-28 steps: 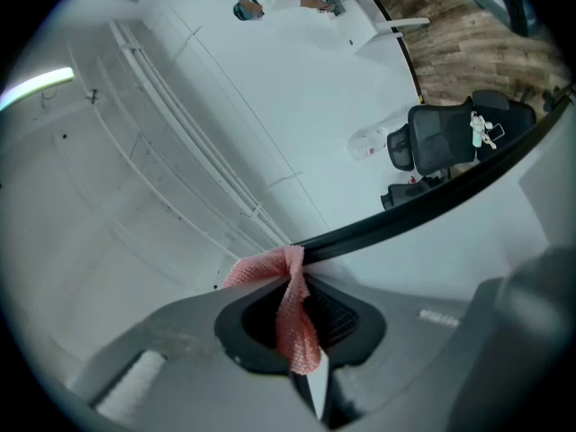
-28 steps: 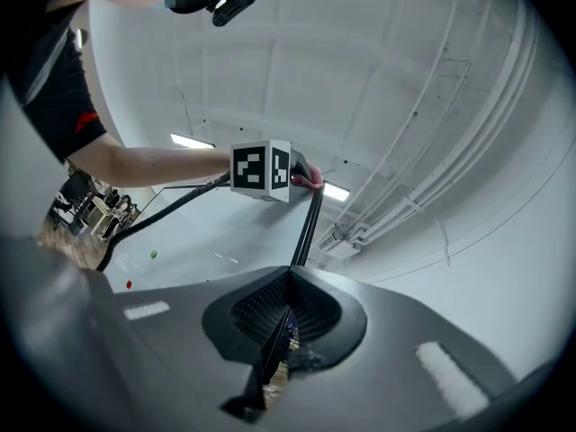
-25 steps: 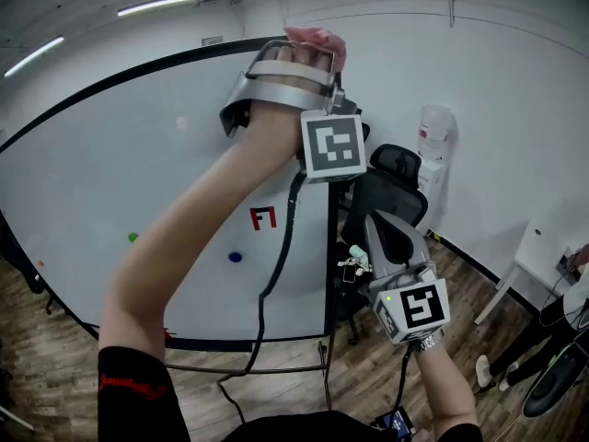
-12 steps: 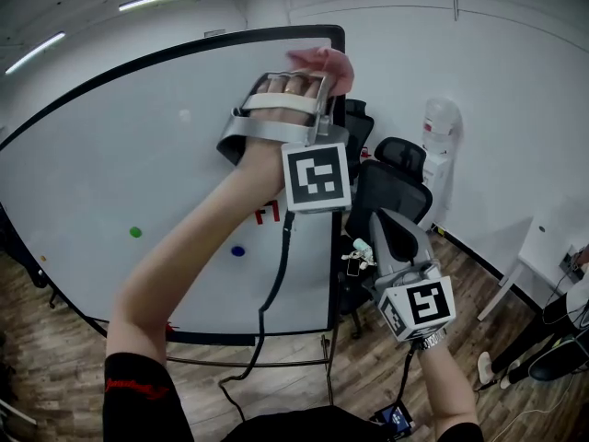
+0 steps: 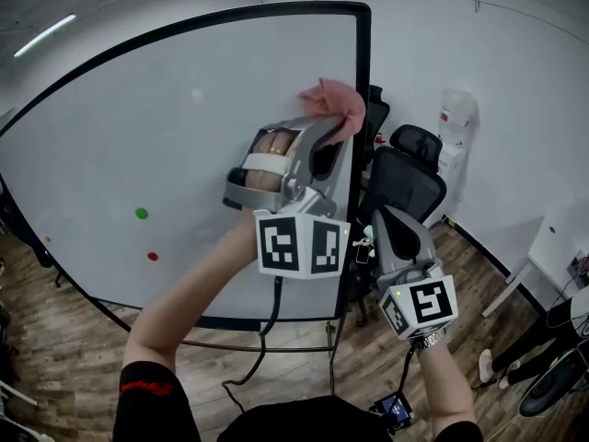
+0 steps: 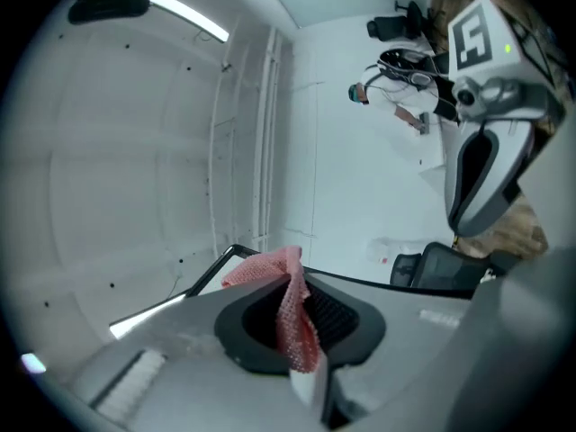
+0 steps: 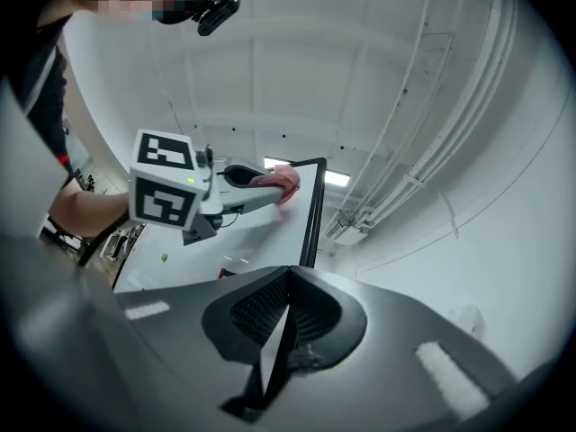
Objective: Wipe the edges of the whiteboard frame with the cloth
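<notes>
The whiteboard (image 5: 166, 136) has a black frame (image 5: 363, 81), which the right gripper view shows as a dark bar (image 7: 312, 210). My left gripper (image 5: 324, 138) is raised against the board's right side and is shut on a pink cloth (image 5: 333, 99). The cloth bunches out past the jaw tips and lies right beside the frame's right edge. In the left gripper view the cloth (image 6: 270, 266) hangs pinched between the left gripper's (image 6: 304, 349) pads. My right gripper (image 5: 388, 221) hangs lower, right of the frame and apart from it. It is shut (image 7: 279, 331) with nothing in it.
A green magnet (image 5: 141, 214) and a red magnet (image 5: 152, 256) sit on the board's lower left. Black office chairs (image 5: 414, 168) and a water dispenser (image 5: 457, 118) stand behind the right edge. The board's stand (image 5: 331, 348) rests on wooden floor. A white table (image 5: 552, 238) stands far right.
My left gripper, with the cloth, has come down from the board's top right corner along the right side of the frame. The right gripper has hardly moved.
</notes>
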A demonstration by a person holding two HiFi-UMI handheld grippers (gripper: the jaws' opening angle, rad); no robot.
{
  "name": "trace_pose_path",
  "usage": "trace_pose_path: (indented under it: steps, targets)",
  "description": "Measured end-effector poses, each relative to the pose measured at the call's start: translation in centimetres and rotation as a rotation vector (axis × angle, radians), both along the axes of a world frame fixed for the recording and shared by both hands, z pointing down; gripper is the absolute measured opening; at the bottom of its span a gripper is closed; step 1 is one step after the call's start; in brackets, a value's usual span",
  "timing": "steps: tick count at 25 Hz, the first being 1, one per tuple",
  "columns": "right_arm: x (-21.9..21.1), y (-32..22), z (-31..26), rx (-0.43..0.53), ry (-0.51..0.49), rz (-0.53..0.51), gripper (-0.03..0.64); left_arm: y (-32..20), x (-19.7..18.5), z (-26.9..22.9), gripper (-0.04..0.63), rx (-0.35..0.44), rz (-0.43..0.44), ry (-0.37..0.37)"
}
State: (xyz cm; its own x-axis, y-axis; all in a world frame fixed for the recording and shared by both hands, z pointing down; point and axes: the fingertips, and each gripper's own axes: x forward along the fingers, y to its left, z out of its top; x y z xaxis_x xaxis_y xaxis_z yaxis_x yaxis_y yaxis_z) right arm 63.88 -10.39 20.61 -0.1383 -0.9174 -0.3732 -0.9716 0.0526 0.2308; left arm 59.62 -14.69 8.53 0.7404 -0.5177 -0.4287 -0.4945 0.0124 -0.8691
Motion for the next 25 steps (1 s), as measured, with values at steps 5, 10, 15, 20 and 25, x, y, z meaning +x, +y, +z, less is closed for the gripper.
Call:
trace_pose_path:
  steps: [5, 10, 15, 20, 25]
  targets:
    - [-0.7, -0.1, 1.1, -0.016, -0.024, -0.036, 0.002, 2.0, -2.8, 3.3, 0.025, -0.109, 0.136, 0.126]
    - [-2.1, -0.9, 2.5, -0.051, -0.036, -0.065, 0.002, 2.8, -5.7, 6.6, 0.025, -0.219, 0.231, 0.248]
    - [-3.7, -2.7, 4.7, -0.056, -0.042, -0.082, 0.002, 1.8, -8.1, 9.6, 0.025, -0.274, 0.289, 0.277]
    - [-5.7, -3.7, 8.8, -0.115, -0.088, -0.115, 0.002, 0.5, -10.7, 15.4, 0.025, -0.4, 0.275, 0.309]
    - [-6.6, -3.3, 12.0, -0.148, -0.113, -0.135, 0.002, 0.6, -12.8, 21.1, 0.025, -0.526, 0.283, 0.336]
